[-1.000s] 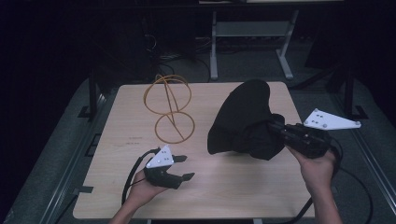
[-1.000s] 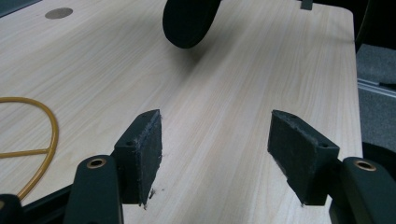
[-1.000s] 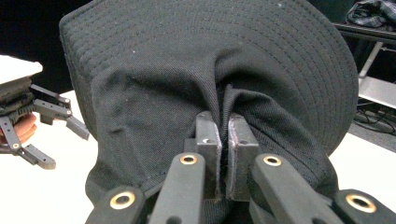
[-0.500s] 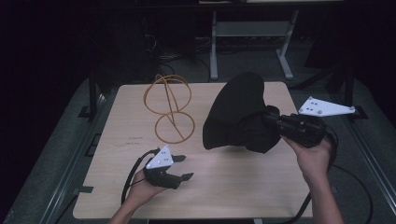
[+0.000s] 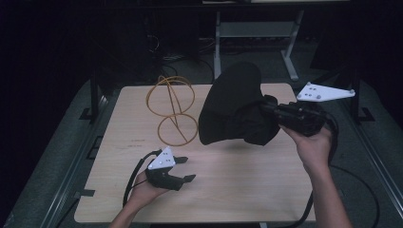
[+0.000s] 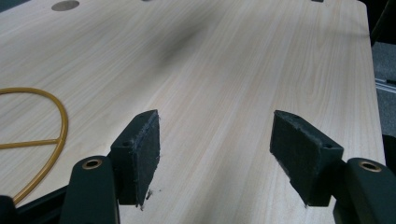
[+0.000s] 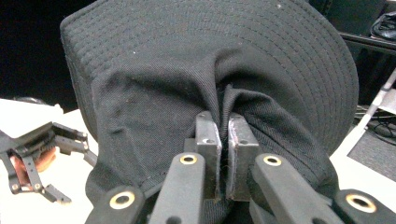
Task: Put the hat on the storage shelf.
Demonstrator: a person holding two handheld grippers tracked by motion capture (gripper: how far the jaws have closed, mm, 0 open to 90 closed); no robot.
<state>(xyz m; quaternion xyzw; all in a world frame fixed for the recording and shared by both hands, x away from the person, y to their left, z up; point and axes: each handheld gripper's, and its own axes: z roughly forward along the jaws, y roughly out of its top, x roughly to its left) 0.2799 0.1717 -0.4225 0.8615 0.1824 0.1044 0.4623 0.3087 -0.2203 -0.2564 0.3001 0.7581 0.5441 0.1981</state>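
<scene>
A black cap [image 5: 235,107] hangs in the air above the right half of the table, brim up. My right gripper [image 5: 267,107] is shut on a fold of its crown fabric; in the right gripper view the pads [image 7: 223,140] pinch the cloth of the cap [image 7: 210,70]. A golden wire stand [image 5: 173,109], made of rings, sits upright at the table's middle left, and its base ring [image 6: 32,140] curves past the left gripper view's edge. My left gripper [image 5: 186,168] rests low near the front left, open, nothing between its pads [image 6: 144,149].
The light wooden table [image 5: 237,175] has bare room in front and to the right of the stand. A metal frame [image 5: 256,33] stands on the dark floor behind the table. My left gripper [image 7: 32,158] also appears at the right gripper view's lower left.
My right gripper has lifted the cap higher and carried it a little leftwards, toward the wire stand. The left gripper stays in the same spot.
</scene>
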